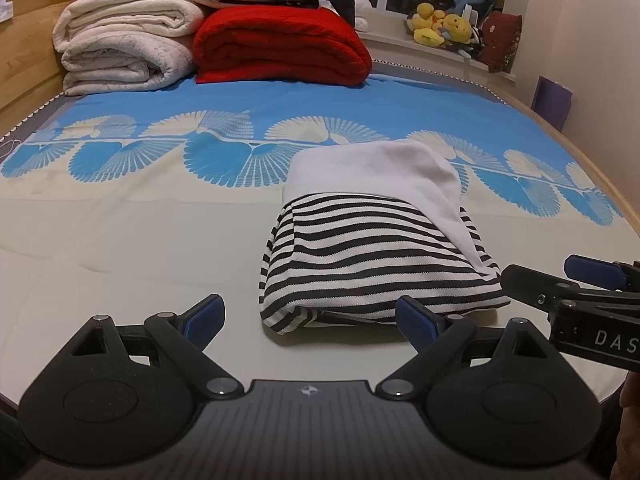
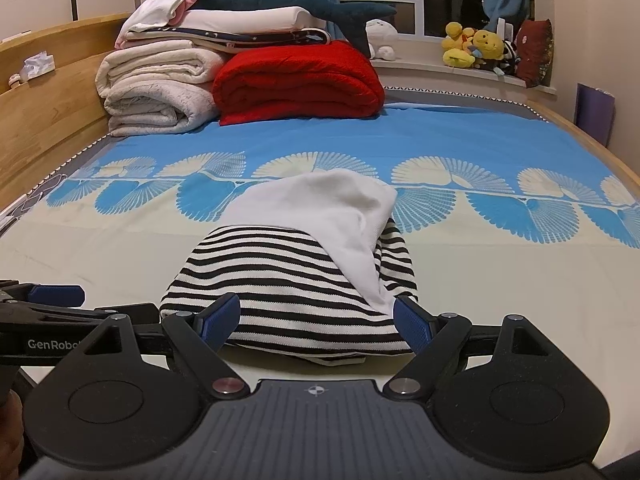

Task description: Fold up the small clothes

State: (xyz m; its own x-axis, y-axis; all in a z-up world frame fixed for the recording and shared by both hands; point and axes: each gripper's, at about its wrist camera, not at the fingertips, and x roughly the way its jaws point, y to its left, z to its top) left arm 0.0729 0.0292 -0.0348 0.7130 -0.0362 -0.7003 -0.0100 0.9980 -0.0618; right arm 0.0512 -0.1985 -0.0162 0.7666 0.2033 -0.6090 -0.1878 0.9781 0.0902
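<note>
Grippers sat low at the near edge of the bed, both with their blue-padded fingers spread wide and pinching nothing. In its own view, the left gripper rested just short of the folded striped garment, its right fingertip close beside the bundle's near edge and its left fingertip over bare sheet. The right gripper sat just in front of the same garment, whose near fold lay between and a little beyond its parted fingers; whether the pads touched the cloth could not be told. Each gripper showed at the side of the other's view, the two lying close together, side by side. The garment was a compact black-and-white striped bundle with a white panel draped diagonally over its far right side, lying on the cream part of the bedsheet near the front edge, right of centre. Beyond it ran a band of blue fan patterns. At the far left corner, against the wooden headboard, stood folded cream blankets and a red blanket, with a plush shark on top. Yellow soft toys sat on the window ledge at the far right.
</note>
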